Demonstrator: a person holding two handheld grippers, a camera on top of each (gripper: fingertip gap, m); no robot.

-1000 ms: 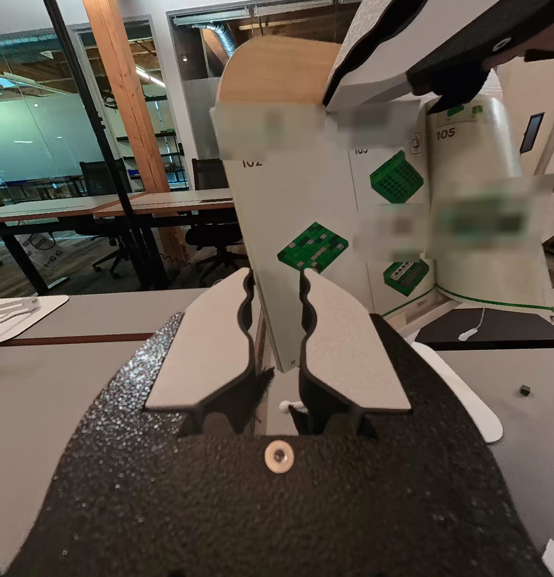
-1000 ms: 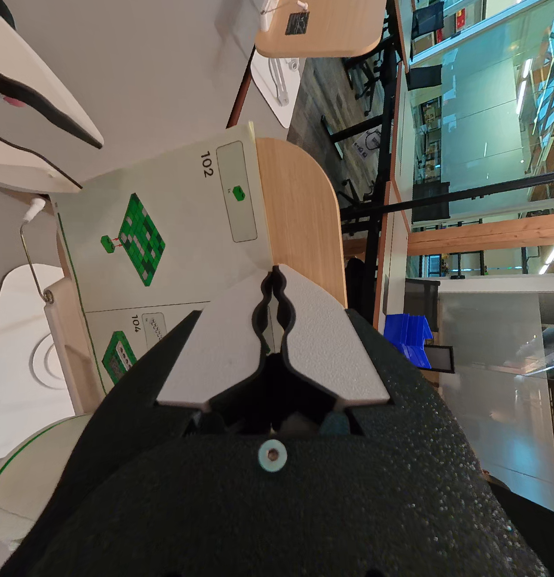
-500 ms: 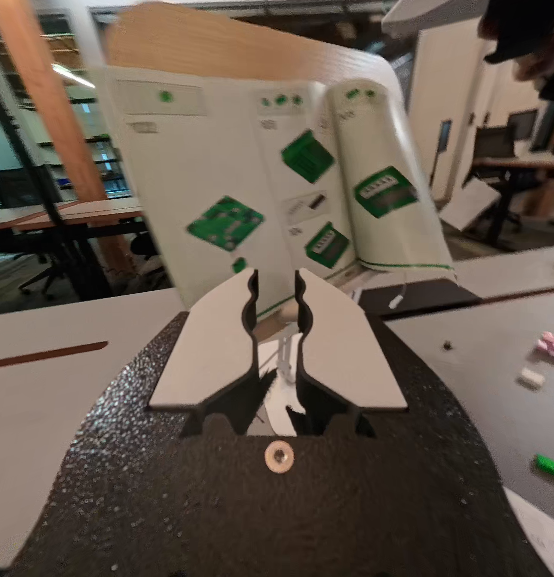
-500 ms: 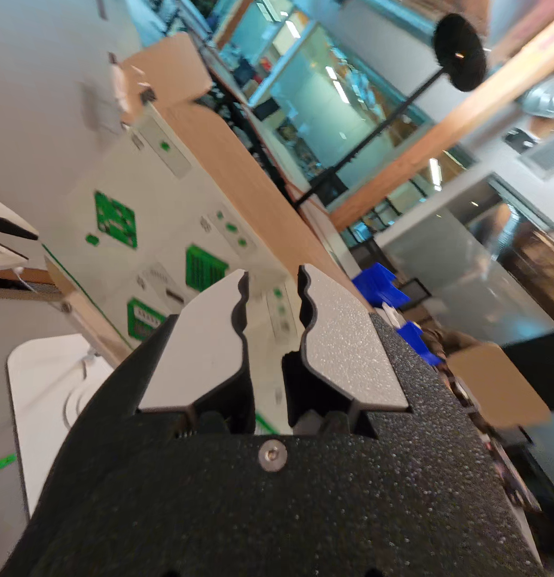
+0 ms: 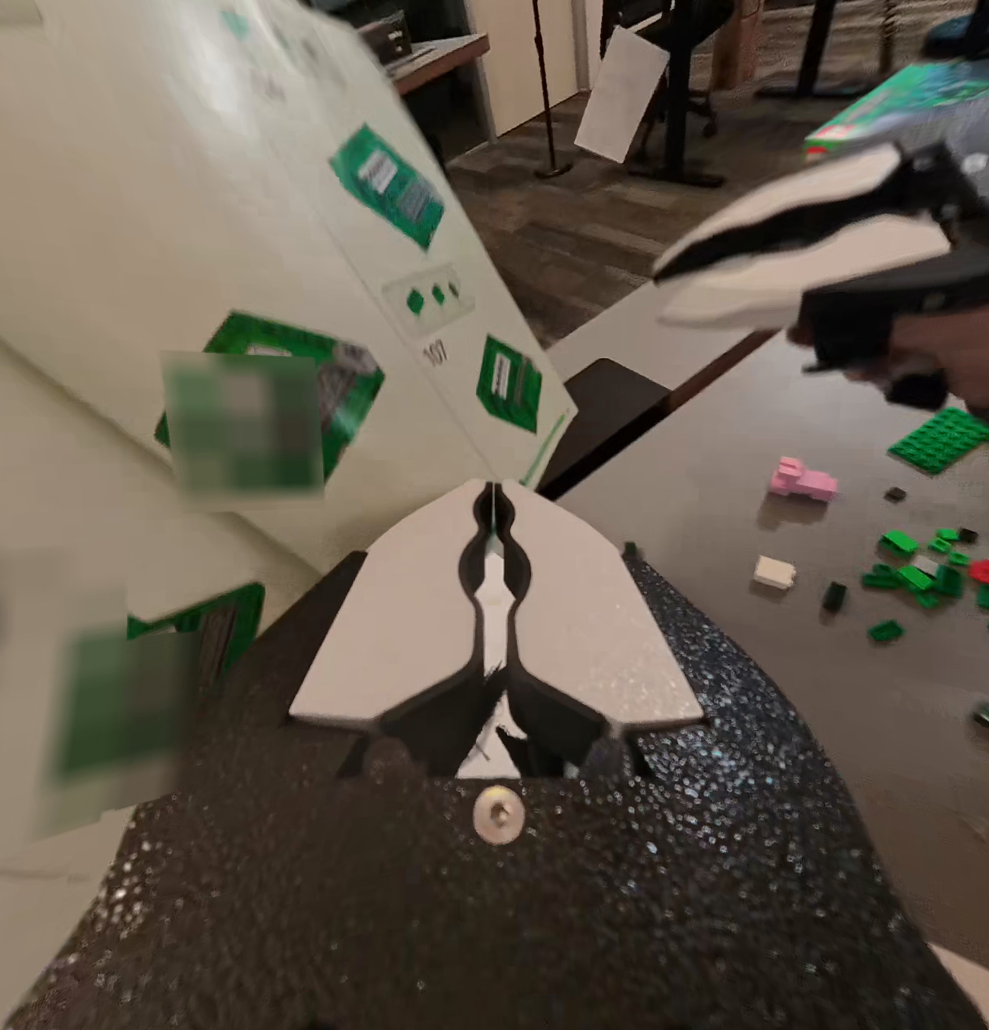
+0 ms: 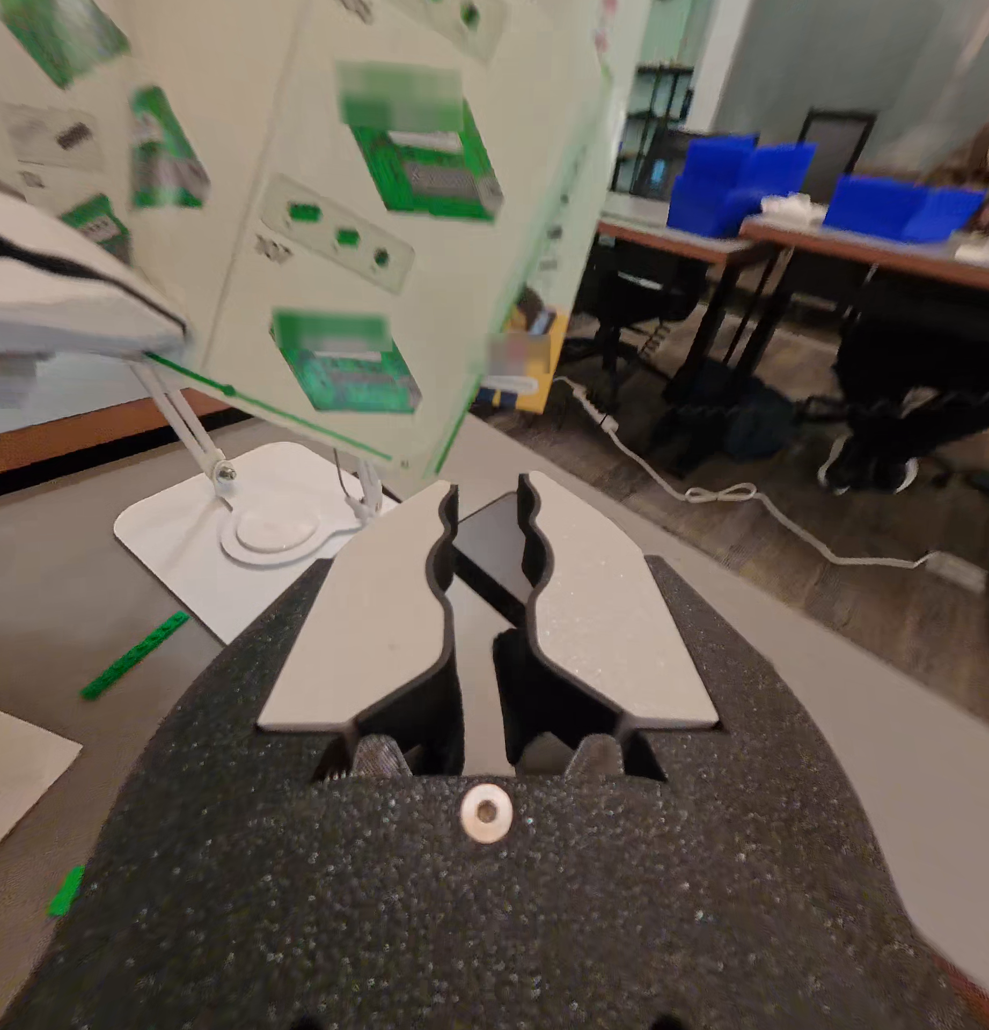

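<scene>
Booklet [image 5: 258, 223] stands open on its white stand [image 6: 202, 535]. Your left gripper [image 5: 492, 496] is closed thin on the lower corner of the booklet's right-hand page, which is lifted clear of the rest. Your right gripper [image 6: 486, 490] is parted and empty, just below that page's free corner and not touching it. Loose bricks [image 5: 916, 577] and a pink piece [image 5: 801, 482] lie on the table [image 5: 704, 557], well to the right of the booklet.

You cannot tell whether one leaf or several are pinched. The pages are smeared by motion and patched over in places, and they hide the stand's ledge.
</scene>
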